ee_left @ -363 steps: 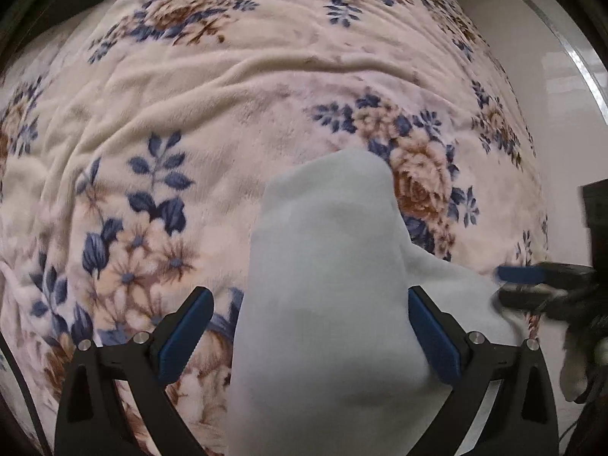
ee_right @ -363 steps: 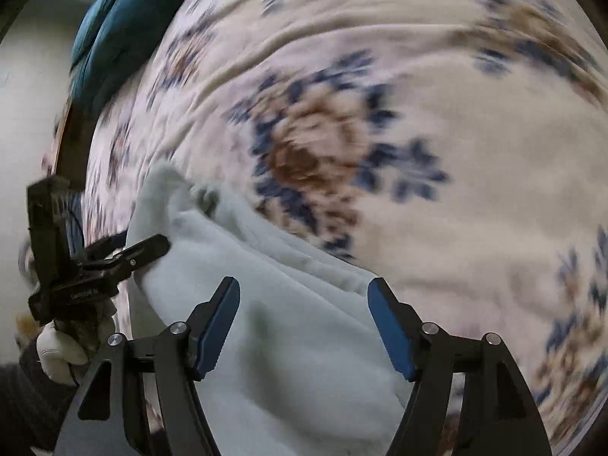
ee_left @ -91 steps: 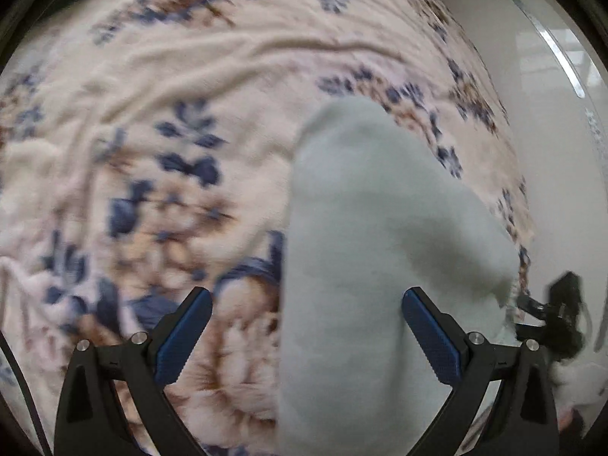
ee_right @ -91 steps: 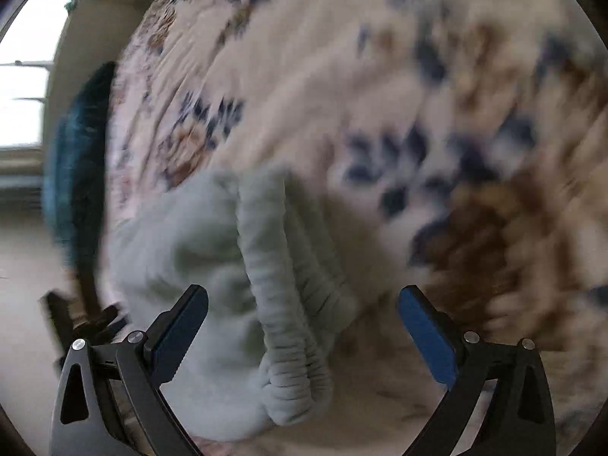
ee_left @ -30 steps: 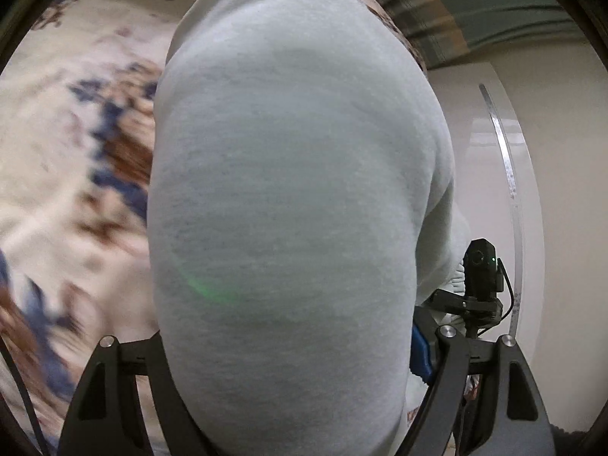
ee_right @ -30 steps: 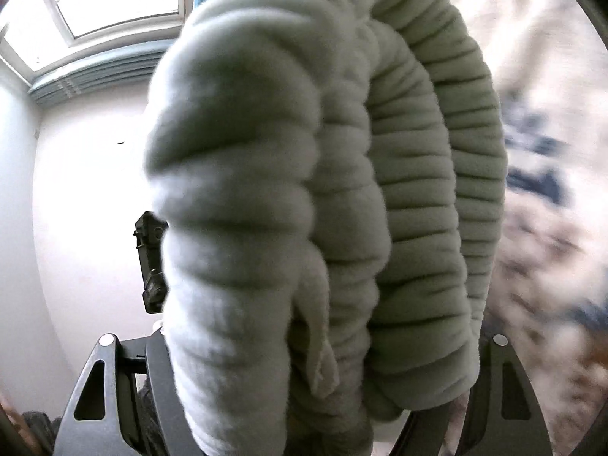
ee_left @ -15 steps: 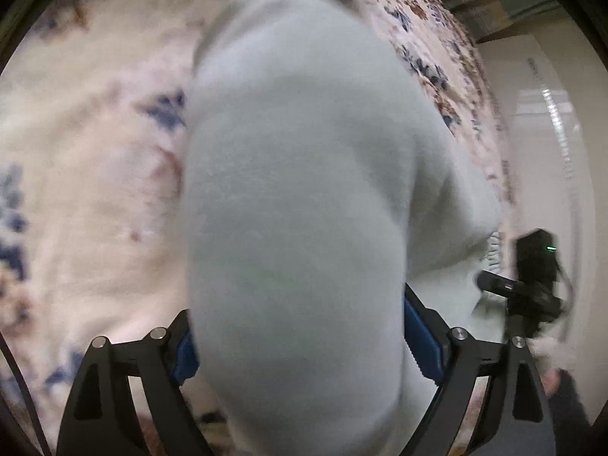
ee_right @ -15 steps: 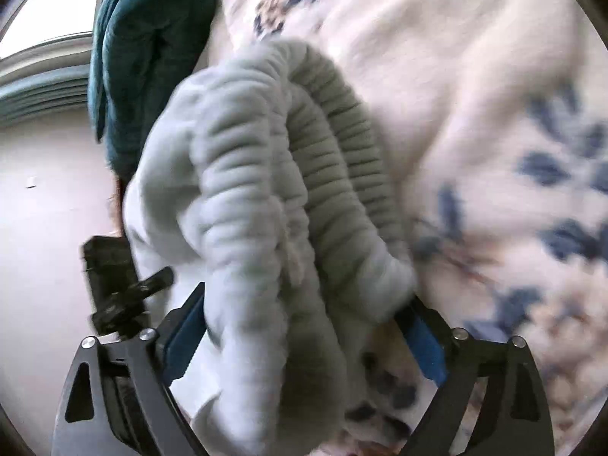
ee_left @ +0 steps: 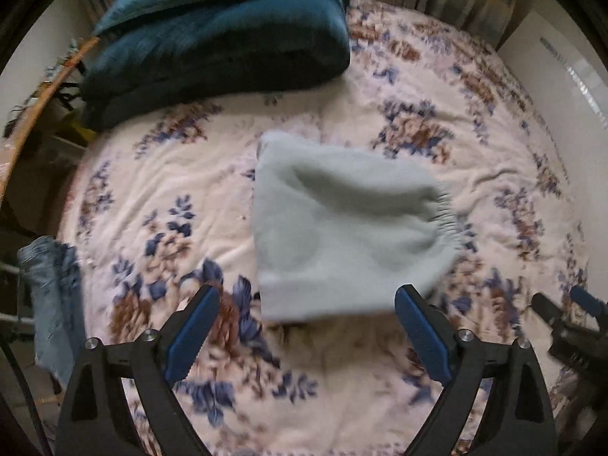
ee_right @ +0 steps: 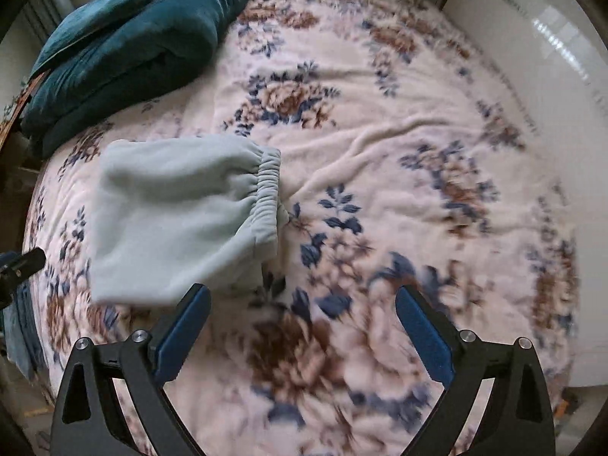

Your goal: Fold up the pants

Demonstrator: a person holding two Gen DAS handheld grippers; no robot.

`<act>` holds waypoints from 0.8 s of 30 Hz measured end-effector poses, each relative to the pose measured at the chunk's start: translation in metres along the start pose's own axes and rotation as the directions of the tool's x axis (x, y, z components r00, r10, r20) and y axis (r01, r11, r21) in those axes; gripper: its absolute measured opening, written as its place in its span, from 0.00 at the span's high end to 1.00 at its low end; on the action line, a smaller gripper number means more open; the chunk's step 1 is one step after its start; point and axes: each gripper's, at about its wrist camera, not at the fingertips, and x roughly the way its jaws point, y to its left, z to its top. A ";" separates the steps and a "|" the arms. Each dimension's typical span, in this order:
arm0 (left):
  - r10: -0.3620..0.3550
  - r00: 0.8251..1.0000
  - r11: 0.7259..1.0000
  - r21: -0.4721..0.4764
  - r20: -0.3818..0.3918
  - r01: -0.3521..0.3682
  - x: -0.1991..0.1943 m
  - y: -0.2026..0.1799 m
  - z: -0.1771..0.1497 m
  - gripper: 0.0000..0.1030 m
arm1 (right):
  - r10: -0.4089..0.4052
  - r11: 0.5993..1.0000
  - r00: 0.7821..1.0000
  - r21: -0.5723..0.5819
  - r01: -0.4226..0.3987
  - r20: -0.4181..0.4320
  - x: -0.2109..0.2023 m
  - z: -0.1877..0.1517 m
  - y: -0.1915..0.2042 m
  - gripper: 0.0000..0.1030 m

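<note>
The pale grey-green pants (ee_left: 342,228) lie folded in a compact bundle on the floral bedspread (ee_left: 152,190), with the elastic waistband (ee_right: 266,193) at the bundle's right edge. They also show in the right wrist view (ee_right: 171,220). My left gripper (ee_left: 307,338) is open and empty, pulled back just short of the bundle's near edge. My right gripper (ee_right: 304,334) is open and empty, to the right of the bundle and nearer than it. The right gripper also shows at the left wrist view's right edge (ee_left: 570,323).
Folded dark teal blankets (ee_left: 212,38) lie at the head of the bed. Blue jeans (ee_left: 53,296) hang over the bed's left edge. A white wall or cabinet (ee_right: 551,57) runs along the right side. The bedspread (ee_right: 418,152) is wrinkled right of the pants.
Half a second ago both grippers held the pants bundle up close. Now both have opened and pulled back, and the bundle lies on the bed.
</note>
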 end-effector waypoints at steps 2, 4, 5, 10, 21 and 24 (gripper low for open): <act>0.020 1.000 1.000 0.014 0.023 -0.020 -0.030 -0.008 -0.004 0.08 | -0.012 1.000 1.000 -0.018 0.012 0.019 -0.044 -0.001 -0.006 0.03; 0.015 0.999 1.000 0.025 0.052 -0.016 -0.065 -0.015 -0.010 0.08 | -0.023 0.999 0.998 -0.034 0.025 0.053 -0.085 -0.002 -0.012 0.03; 0.022 0.998 0.999 0.031 0.067 -0.024 -0.078 -0.018 -0.013 0.08 | -0.029 0.999 0.997 -0.039 0.031 0.068 -0.105 -0.005 -0.014 0.03; 0.005 0.993 1.000 0.028 0.119 -0.008 -0.144 -0.029 -0.031 0.08 | -0.013 0.998 0.991 -0.061 0.021 0.133 -0.202 -0.021 -0.028 0.03; 0.045 0.981 0.999 -0.004 0.191 -0.045 -0.259 -0.025 -0.073 0.08 | 0.077 0.995 0.970 -0.079 -0.060 0.232 -0.354 -0.061 -0.053 0.03; 0.045 0.975 0.999 -0.012 0.216 -0.043 -0.281 -0.027 -0.082 0.08 | 0.078 0.995 0.958 -0.080 -0.058 0.275 -0.389 -0.068 -0.057 0.03</act>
